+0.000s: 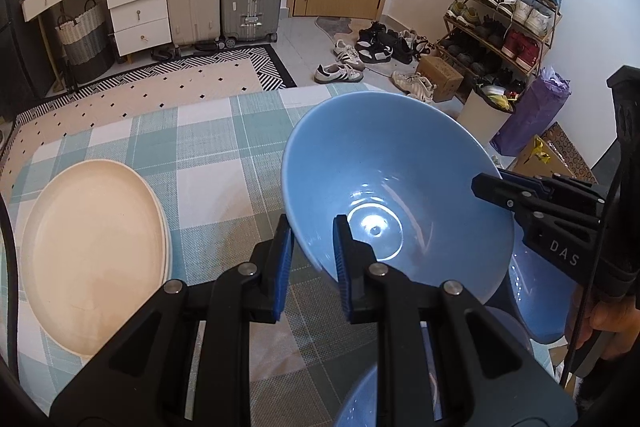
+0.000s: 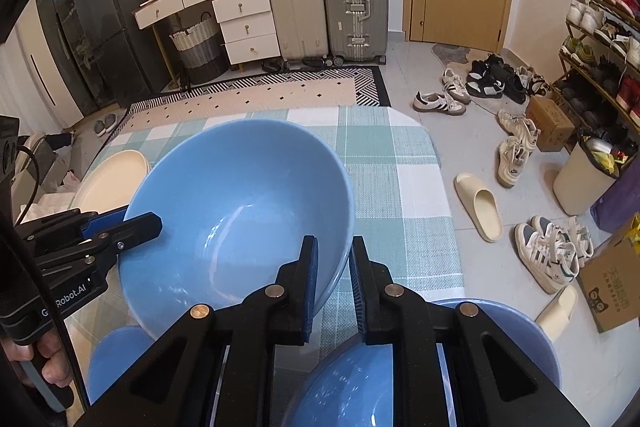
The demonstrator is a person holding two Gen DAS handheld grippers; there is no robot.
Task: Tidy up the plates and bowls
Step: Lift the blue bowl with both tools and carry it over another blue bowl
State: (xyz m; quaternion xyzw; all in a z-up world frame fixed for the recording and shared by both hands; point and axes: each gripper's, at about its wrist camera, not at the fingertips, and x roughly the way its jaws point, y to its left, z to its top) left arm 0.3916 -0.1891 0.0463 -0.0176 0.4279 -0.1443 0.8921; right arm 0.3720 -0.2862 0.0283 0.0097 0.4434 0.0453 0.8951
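Both hand-held grippers are gripping the same blue bowl (image 1: 396,183) by opposite rims: the left hand-held gripper (image 1: 313,247) is clamping the near edge, the right hand-held gripper (image 2: 334,267) is clenching the other side. The bowl is hanging tilted above the checked counter (image 1: 192,155), beside the cream plates (image 1: 92,247). The step looks like carrying it for stacking; next it probably needs lowering squarely into another blue bowl (image 2: 352,391) below

"das" on right tool (image 1: 490,189); "robot.ai" on left tool (image 2: 140,223)
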